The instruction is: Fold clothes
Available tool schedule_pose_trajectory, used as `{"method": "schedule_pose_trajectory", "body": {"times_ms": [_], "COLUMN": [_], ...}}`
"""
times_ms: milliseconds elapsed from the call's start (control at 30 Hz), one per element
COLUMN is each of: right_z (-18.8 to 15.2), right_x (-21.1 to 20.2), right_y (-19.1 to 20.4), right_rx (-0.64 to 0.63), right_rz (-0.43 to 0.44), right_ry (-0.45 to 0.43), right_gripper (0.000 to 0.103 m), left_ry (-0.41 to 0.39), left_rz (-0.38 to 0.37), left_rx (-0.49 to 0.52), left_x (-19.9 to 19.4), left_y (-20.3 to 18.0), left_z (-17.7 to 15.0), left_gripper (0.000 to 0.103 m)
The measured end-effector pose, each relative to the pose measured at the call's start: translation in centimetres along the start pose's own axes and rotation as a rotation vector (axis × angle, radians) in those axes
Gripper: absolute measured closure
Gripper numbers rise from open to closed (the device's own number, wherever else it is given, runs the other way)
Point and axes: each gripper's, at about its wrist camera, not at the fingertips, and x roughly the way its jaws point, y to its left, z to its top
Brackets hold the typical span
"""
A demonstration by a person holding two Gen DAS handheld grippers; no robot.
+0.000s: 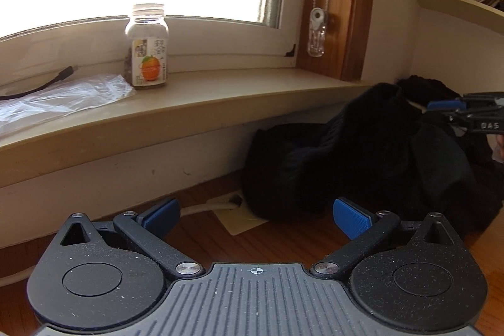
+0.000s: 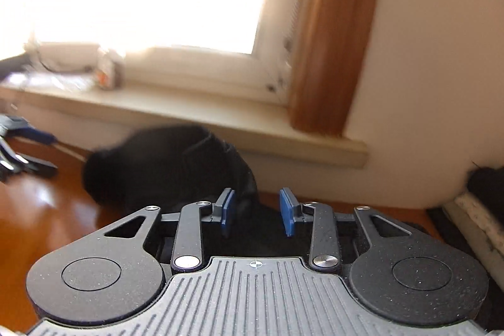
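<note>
Black knitted clothing (image 1: 362,159) lies crumpled on the wooden table (image 1: 283,244) at right of frame, unfolded; all folding remains. Left gripper (image 1: 255,214) gapes wide, empty. Right gripper (image 2: 257,211) is partly open, gripping nothing.

Left gripper (image 1: 255,218): matt black plastic body with a grey ribbed centre plate bearing a small white crosshair mark. Two round black housings, each with a recessed disc, flank the plate. Black link arms pivot on silver screws and carry triangular cut-outs at their outer ends. The fingers (image 1: 352,219) end in blue pads with a fine cross-hatched texture. Fine dust speckles the housings.

Right gripper (image 2: 257,211): same build, with ribbed grey plate, crosshair mark, round housings, silver pivot screws and triangular cut-outs. Its blue pads (image 2: 287,211) show edge-on as thin slabs on black carriers. Seen from the left wrist view, its side bears white lettering "DAS".
</note>
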Motion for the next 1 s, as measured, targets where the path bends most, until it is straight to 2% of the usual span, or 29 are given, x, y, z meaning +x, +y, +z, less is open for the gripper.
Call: {"method": "schedule_pose_trajectory", "body": {"times_ms": [167, 300, 467, 633, 800, 867, 900, 933, 1000], "right_z": [0.8, 0.1, -1.8, -2.5, -3.6, -4.0, -3.9, -3.9, -3.7], "right_x": [-0.5, 0.5, 4.8, 6.8, 7.5, 7.6, 7.2, 6.8, 5.9], "right_y": [4.6, 8.5, 10.2, 10.2, 10.7, 10.8, 10.3, 9.7, 8.4], "right_rx": [-0.062, -0.141, -0.215, -0.229, -0.326, -0.358, -0.349, -0.334, -0.303], "right_rz": [0.128, 0.197, 0.137, 0.097, 0.043, 0.029, 0.028, 0.027, 0.025], "right_ry": [0.003, 0.058, 0.15, 0.164, 0.17, 0.169, 0.161, 0.152, 0.134], "right_gripper": [0.066, 0.063, 0.062, 0.06, 0.059, 0.062, 0.076, 0.098, 0.101], "left_ry": [0.013, 0.008, 0.002, 0.002, 0.001, -0.002, -0.003, -0.004, -0.01], "left_rz": [-0.007, -0.004, -0.002, 0.004, 0.005, 0.001, -0.004, -0.008, -0.008], "left_rx": [-0.002, 0.001, 0.015, 0.013, 0.022, 0.026, 0.026, 0.027, 0.022], "left_x": [0.4, 0.3, 0.2, 0.3, 0.3, 0.3, 0.3, 0.3, 0.3], "left_y": [0.2, 0.1, -0.2, -0.2, -0.3, -0.4, -0.4, -0.4, -0.3], "left_z": [-0.2, -0.2, -0.1, -0.1, -0.1, -0.1, -0.1, -0.1, -0.1], "left_gripper": [0.002, 0.003, 0.004, 0.004, 0.004, 0.005, 0.006, 0.008, 0.009]}}
